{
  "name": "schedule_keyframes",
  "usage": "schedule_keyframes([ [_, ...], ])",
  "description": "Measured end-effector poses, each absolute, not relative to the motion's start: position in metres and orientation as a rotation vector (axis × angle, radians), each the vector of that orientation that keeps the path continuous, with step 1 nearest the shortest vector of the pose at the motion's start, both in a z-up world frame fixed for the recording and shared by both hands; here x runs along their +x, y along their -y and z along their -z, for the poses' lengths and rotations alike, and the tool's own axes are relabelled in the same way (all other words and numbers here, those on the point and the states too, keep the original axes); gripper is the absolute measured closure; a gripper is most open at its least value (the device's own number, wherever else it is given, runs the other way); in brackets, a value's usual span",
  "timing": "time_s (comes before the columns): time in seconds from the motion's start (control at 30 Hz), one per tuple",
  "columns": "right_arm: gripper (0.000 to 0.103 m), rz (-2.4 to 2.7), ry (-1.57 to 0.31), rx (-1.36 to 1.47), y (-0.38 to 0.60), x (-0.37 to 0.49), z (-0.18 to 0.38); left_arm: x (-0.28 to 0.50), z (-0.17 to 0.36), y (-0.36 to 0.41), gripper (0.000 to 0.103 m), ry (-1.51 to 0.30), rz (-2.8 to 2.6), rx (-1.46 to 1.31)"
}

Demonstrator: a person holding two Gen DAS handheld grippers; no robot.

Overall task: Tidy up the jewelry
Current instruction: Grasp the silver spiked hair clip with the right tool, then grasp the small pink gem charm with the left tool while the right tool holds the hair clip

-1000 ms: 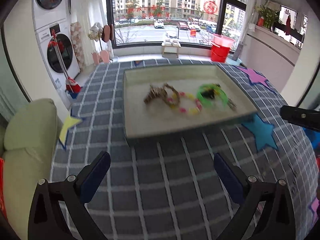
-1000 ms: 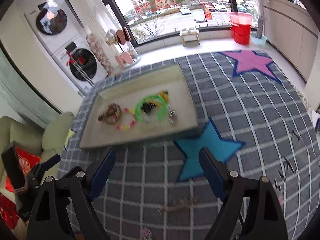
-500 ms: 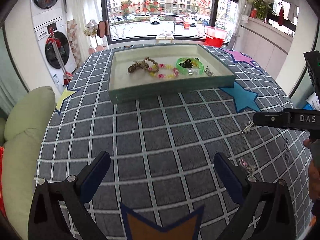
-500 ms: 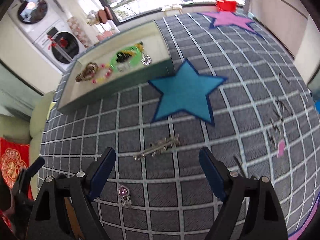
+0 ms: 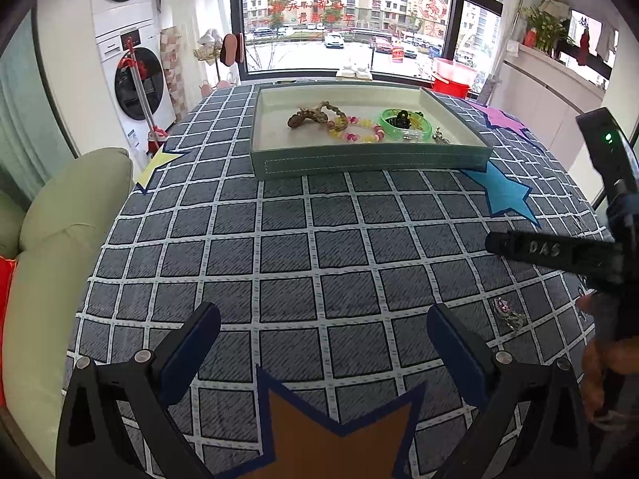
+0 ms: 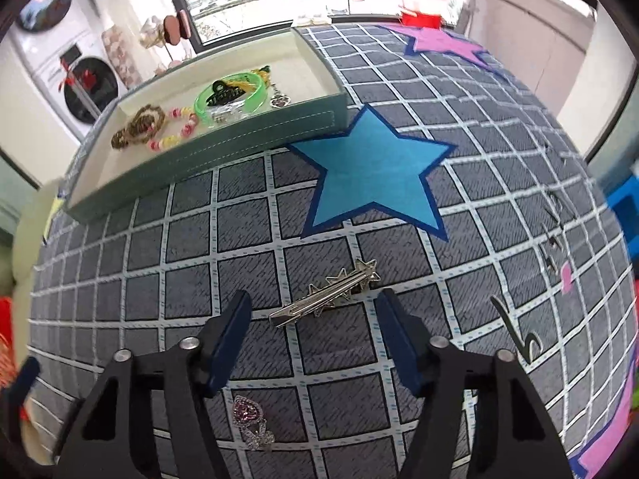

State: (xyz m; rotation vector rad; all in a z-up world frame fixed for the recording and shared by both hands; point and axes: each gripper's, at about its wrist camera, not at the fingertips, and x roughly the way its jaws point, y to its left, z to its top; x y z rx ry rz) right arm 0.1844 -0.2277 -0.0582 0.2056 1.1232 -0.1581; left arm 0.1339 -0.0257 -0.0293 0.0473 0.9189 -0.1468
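Jewelry tray (image 5: 371, 158), far rim cropped

You have bright, even daylight coming through the window (image 5: 351, 16) at the top of both frames, with only soft shadows. Fisheye bending curves the checked cloth (image 6: 255, 247) and blackens the corners. Your right wrist view smears toward its edges; the left is sharp.

The letters "DAS" stand in pale relief on the black finger of the right gripper (image 5: 551, 251) seen from the left wrist; red window characters are too blurred to read.
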Motion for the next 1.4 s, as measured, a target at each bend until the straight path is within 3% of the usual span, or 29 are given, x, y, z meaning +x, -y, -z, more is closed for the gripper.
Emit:
schedule_keyframes([
  [0.2,0.092,0.169,-1.103,0.177,0.237,0.174,0.058,0.129,0.028,0.037,0.000,-0.934,0.178,0.051],
  [0.97,0.092,0.045,-1.012,0.364,0.292,0.137,0.037,0.123,0.040,0.130,0.003,-1.006,0.349,0.102],
  [1.0,0.092,0.043,-1.010,0.367,0.294,0.135,0.036,0.124,0.042,0.135,0.006,-1.009,0.358,0.111],
  [1.03,0.092,0.043,-1.007,0.368,0.295,0.133,0.035,0.125,0.043,0.138,0.016,-1.015,0.360,0.119],
  [1.27,0.092,0.036,-0.986,0.388,0.301,0.122,0.027,0.125,0.054,0.157,0.044,-1.035,0.359,0.189],
  [1.33,0.092,0.035,-0.983,0.391,0.302,0.120,0.027,0.125,0.053,0.157,0.064,-1.029,0.368,0.190],
  [1.4,0.092,0.033,-0.983,0.398,0.303,0.120,0.028,0.126,0.052,0.154,0.068,-1.030,0.381,0.169],
])
